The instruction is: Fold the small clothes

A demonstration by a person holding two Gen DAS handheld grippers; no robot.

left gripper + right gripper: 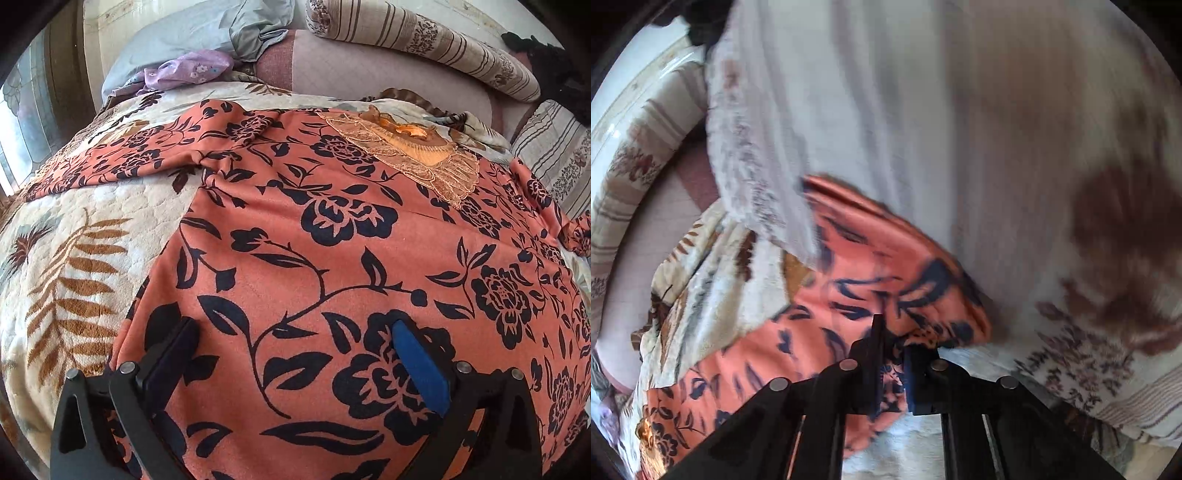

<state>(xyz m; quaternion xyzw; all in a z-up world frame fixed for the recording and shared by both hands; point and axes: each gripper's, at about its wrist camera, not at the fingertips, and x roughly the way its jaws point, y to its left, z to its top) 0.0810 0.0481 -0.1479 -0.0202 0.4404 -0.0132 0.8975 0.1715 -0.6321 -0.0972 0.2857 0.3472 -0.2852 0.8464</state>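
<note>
on my left wrist view i see the bed's cream blanket (74, 236) with brown leaf prints running down the left side, and a window (22, 122) at the far left edge. the orange floral garment (332, 236) lies spread flat over the blanket and fills most of the view, one sleeve (122, 158) stretched out to the left, the embroidered collar (417, 155) toward the far end. behind it sit a pale blue pillow (192, 40), a bit of purple floral cloth (184, 70) and a striped bolster (424, 40), with another striped cushion (557, 158) to the right. my left gripper (291, 354) hangs over the near part of the garment with its jaws spread wide, the dark finger (173, 354) on the left and the blue-padded finger (417, 362) on the right, nothing pinched between them; i cannot tell if the tips touch the cloth.

on my right wrist view the picture is smeared with motion. the blanket (713, 295) shows at the left, and the garment (886, 266) is bunched in the middle, against a striped cushion (960, 129) that takes up the upper right. my right gripper (892, 339) has its jaws drawn together with a fold of the orange fabric caught between them.
</note>
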